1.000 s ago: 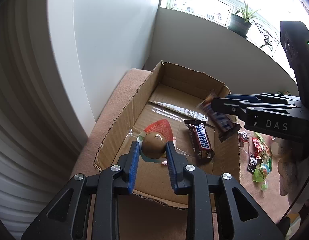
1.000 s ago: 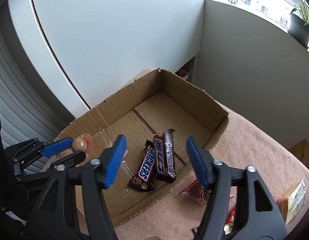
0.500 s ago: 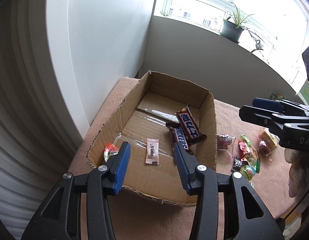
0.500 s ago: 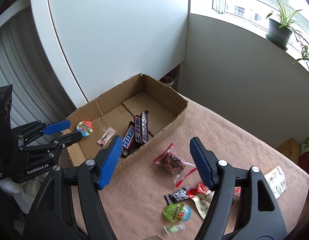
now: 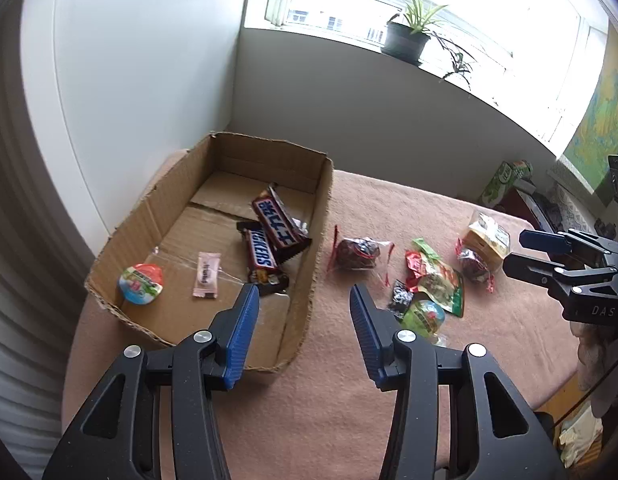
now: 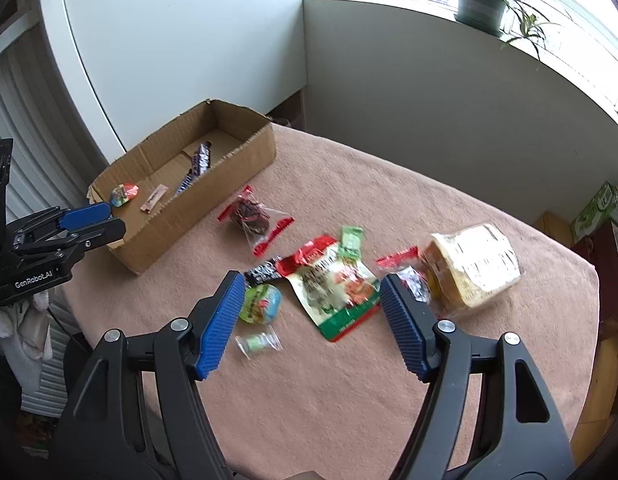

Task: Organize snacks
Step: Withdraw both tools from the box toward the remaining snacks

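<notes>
A cardboard box (image 5: 321, 216) at the left of the pink-covered table holds two Snickers bars (image 5: 261, 254), a pink candy (image 5: 206, 274) and a round jelly cup (image 5: 141, 283). My left gripper (image 5: 303, 296) hovers over the box's right wall, its jaws opening with nothing between them. My right gripper (image 6: 312, 284) stands open and empty above the loose snacks: a red-green pouch (image 6: 333, 288), a green jelly cup (image 6: 263, 302), a small clear-wrapped candy (image 6: 259, 342) and a yellowish pack (image 6: 473, 264). A dark snack in a clear bag (image 6: 249, 216) lies beside the box (image 6: 213, 204).
A white wall and a radiator stand behind and left of the table. A windowsill with a potted plant (image 5: 407, 36) runs along the back. A green carton (image 6: 597, 208) sits past the table's right edge. Bare pink cloth (image 6: 349, 400) lies in front of the snacks.
The left gripper let the jelly cup fall into the box, opened and pulled back to the right. The right gripper swung right from over the box to above the loose snacks.
</notes>
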Motion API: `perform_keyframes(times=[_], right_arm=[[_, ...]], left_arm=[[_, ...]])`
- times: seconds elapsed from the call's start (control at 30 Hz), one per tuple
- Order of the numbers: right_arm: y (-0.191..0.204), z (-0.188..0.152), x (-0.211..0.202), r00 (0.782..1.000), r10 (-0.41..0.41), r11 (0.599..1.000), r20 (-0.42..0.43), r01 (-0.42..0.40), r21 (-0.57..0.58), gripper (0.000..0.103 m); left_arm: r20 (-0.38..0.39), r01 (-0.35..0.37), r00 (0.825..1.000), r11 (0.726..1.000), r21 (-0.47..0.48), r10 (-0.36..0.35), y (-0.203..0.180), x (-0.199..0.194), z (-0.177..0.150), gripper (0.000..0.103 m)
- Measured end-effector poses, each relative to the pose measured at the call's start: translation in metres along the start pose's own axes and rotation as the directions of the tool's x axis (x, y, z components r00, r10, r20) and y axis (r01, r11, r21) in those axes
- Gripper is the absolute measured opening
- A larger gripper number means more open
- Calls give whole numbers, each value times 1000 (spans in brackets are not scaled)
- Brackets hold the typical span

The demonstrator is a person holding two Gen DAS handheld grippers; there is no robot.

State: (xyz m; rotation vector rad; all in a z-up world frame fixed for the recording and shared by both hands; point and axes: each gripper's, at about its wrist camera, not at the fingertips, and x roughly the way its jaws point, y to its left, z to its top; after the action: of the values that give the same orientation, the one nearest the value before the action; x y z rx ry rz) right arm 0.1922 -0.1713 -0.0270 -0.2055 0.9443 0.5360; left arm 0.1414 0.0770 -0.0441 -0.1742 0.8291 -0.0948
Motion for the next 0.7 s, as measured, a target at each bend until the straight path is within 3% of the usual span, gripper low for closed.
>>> perform_keyframes(times=[0.3, 0.57, 0.7], right_arm=[[-49, -39, 2, 999, 12, 996, -31, -9, 93, 73], [-39, -74, 12, 997, 53, 994, -52, -48, 100, 73], [-23, -84, 19, 996, 81, 994, -47, -77, 82, 73]], left_arm=[[-69, 71, 995, 996, 56, -67, -46, 14, -23, 51], [-138, 105, 986, 991, 87, -92, -74, 37, -36, 51], [-162, 118, 981, 989, 87, -103, -83, 51, -36, 60]])
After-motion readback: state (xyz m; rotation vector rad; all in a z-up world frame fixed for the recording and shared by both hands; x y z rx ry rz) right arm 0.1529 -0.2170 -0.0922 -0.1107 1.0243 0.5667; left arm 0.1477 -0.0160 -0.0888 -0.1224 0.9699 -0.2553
